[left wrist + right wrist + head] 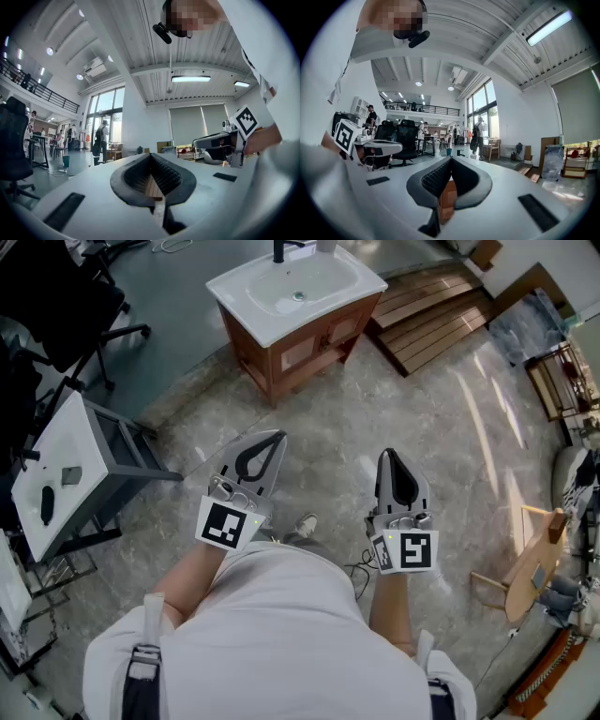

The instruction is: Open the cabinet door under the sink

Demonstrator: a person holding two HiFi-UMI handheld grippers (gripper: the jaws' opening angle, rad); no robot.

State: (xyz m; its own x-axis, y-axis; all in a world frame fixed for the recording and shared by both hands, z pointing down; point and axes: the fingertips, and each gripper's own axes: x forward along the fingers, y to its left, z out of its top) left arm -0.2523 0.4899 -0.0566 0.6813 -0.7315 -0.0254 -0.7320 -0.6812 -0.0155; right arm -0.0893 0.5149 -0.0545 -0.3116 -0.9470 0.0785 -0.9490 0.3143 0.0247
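While I look down through the head view, I have both grippers low in front of the person's white shirt (272,615), over the marbled floor (375,399). The left gripper (276,438) points up and to the right; its jaws meet at the tips, and only the oval gap between the pads stays clear. In its own view the left gripper (151,155) has nothing in that gap; I just see pale wood beyond it. The right gripper (387,455) points straight ahead and is likewise closed at the tips. In its own view the right gripper (450,159) is empty too, with brown wood showing behind the pads.

My target, the cabinet (272,367), stands well ahead of both grippers at the top of the head view, turned at an angle. The white sink (230,287) sits on top of it, and its two doors (300,352) sit flush with the front, closed. Planks (431,310) lie on the floor just right of it. A black chair (56,296) and a grey stand (112,460) are off to my left.
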